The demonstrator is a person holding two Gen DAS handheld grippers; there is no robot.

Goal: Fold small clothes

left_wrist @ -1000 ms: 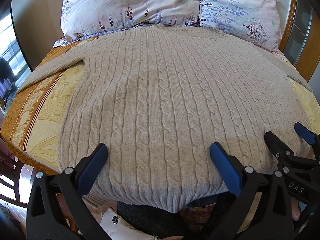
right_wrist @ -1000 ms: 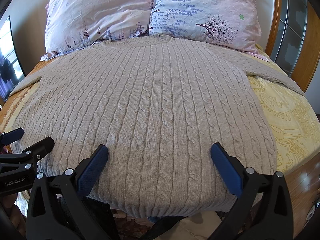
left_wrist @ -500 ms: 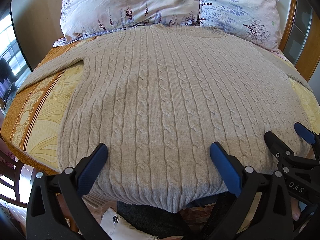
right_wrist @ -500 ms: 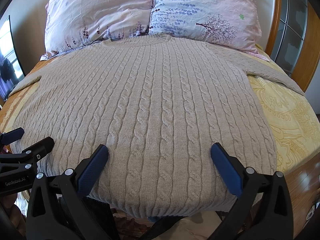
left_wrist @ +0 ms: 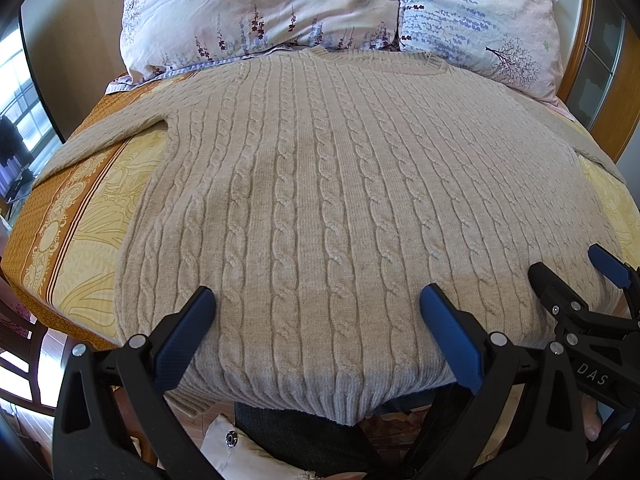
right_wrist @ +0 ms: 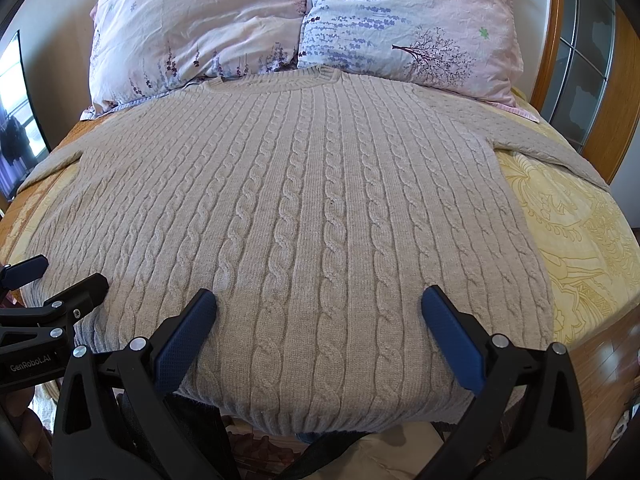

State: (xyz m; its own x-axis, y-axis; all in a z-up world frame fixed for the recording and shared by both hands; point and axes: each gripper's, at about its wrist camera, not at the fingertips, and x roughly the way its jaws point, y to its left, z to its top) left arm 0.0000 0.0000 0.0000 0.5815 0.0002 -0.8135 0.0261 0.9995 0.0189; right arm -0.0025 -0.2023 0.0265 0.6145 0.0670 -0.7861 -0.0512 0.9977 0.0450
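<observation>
A beige cable-knit sweater [left_wrist: 340,200] [right_wrist: 312,208] lies flat on the bed, collar toward the pillows, hem hanging over the near edge, both sleeves spread sideways. My left gripper [left_wrist: 316,312] hovers open over the hem's left half, nothing between its blue pads. My right gripper [right_wrist: 318,312] stands open over the hem's right half, also holding nothing. Each gripper shows at the edge of the other's view: the right gripper [left_wrist: 572,280] and the left gripper [right_wrist: 60,280].
Two floral pillows [left_wrist: 280,12] [right_wrist: 408,28] lean at the head of the bed. A yellow and orange patterned bedspread [left_wrist: 80,216] [right_wrist: 580,232] shows on both sides. A wooden headboard frame [right_wrist: 556,40] rises at the right. A wooden chair [left_wrist: 20,340] stands lower left.
</observation>
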